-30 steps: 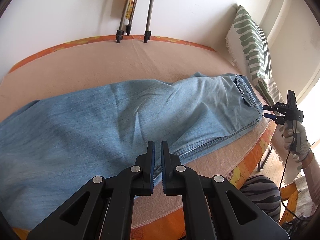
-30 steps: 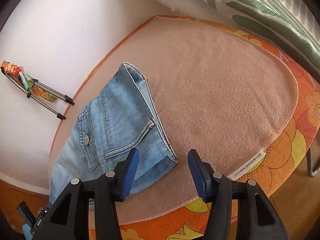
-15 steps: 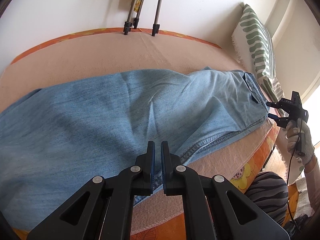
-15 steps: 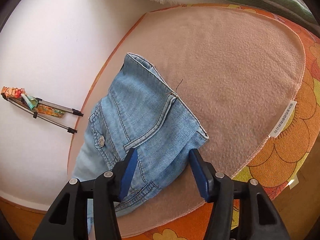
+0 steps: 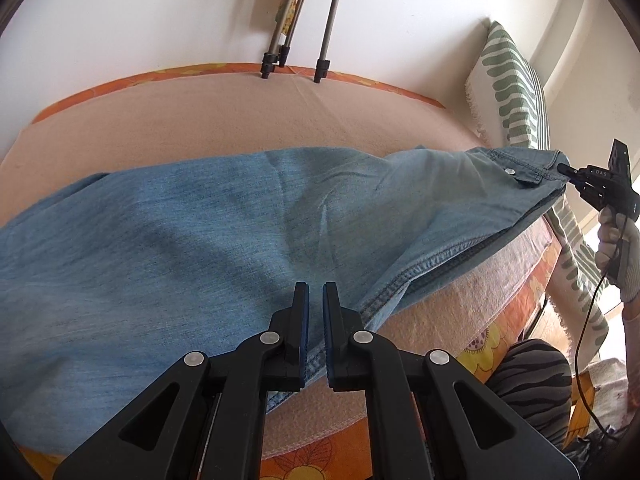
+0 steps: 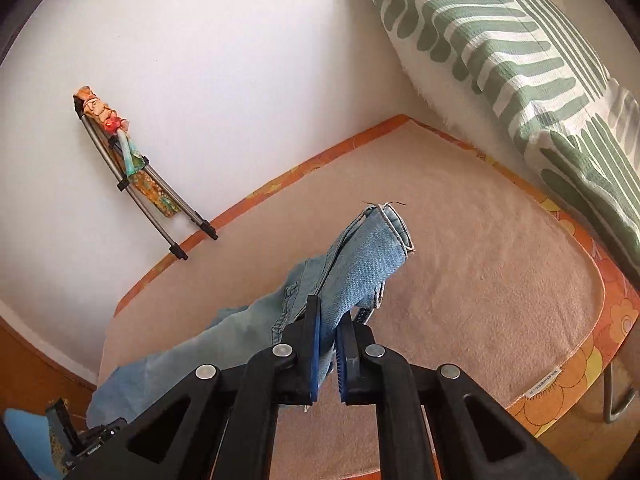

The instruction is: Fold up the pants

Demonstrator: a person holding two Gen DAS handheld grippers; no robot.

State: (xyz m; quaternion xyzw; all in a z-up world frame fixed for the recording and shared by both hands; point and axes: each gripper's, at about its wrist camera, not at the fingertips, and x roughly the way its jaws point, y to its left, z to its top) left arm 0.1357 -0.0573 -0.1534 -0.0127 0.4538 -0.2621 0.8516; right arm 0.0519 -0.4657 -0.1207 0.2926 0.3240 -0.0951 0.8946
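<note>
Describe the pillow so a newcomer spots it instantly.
Start at the pink blanket covering the bed, then look to the end where the jeans waistband points. The pillow leans there against the white wall, the only white item with wavy green stripes.

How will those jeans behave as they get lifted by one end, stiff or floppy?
Probably floppy: the jeans already droop and fold over where the right hand-held gripper pinches the waistband. Likely fairly heavy, since most of the denim lies sagging on the blanket. Unlikely to slip.
</note>
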